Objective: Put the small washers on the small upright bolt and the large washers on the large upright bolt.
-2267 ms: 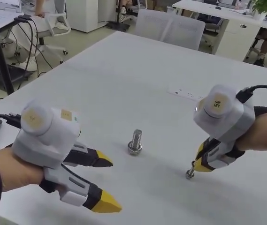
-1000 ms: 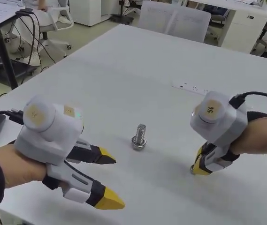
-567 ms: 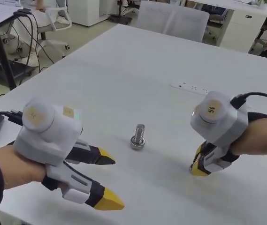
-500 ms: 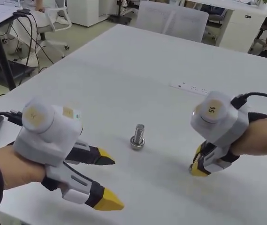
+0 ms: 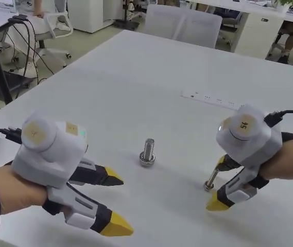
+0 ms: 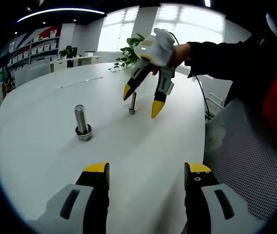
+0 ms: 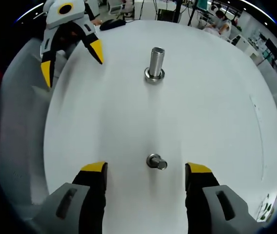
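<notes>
Left claw (image 5: 116, 203): jaws spread wide, holding nothing, over the near part of the worktop (image 5: 136, 82).

Right claw (image 5: 217, 185): jaws spread, holding nothing. The small bolt (image 5: 209, 181) stands between the two yellow tips; in the right gripper view there is clear space on both sides of it, with no contact.

Large bolt (image 5: 147, 153): upright near the middle of the worktop, between the two claws and well apart from both. A metal ring sits at its foot; whether this is a washer or the bolt head cannot be told.

Power strip (image 5: 208, 98): lies flat beyond the bolts.
</notes>
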